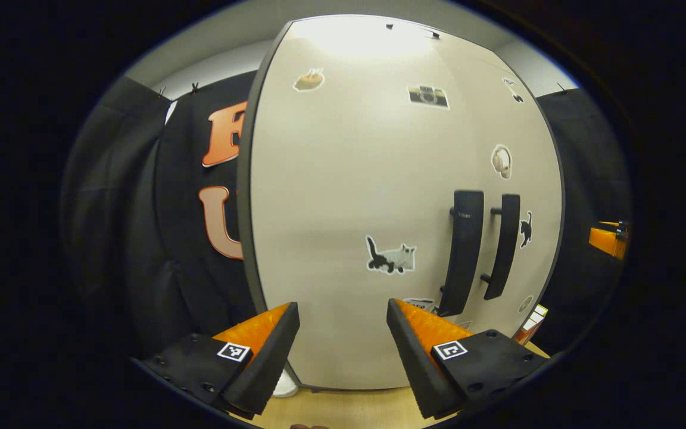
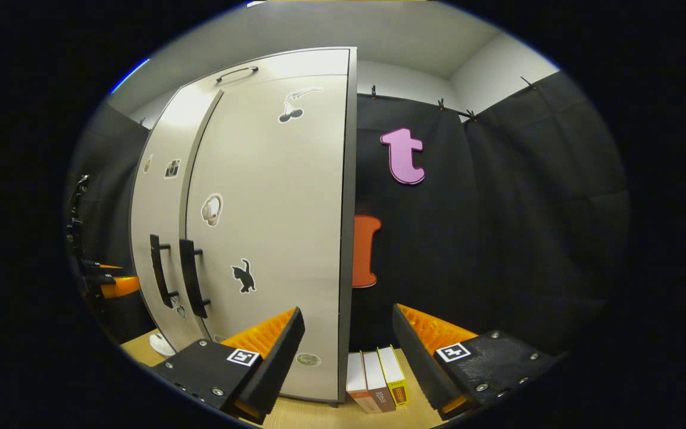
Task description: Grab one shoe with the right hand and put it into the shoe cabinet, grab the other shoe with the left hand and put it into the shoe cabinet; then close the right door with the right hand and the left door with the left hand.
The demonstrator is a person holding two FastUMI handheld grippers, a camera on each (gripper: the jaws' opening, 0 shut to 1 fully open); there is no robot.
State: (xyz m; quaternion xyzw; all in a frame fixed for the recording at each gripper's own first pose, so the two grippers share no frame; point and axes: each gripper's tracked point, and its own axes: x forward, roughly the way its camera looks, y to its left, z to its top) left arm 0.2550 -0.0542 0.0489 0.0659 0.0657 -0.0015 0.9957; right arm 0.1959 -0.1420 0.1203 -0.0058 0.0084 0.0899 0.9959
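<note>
While both grippers' fingers gape empty, the smooth shoe cabinet stands shut.

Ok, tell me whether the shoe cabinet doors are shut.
Shut: both doors lie flush, their two black handles side by side at the seam. Both grippers are open and hold nothing.

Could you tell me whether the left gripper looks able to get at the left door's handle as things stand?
Probably yes: the left gripper is open and faces the closed cabinet, and nothing stands between it and the left door handle, just up to its right.
</note>
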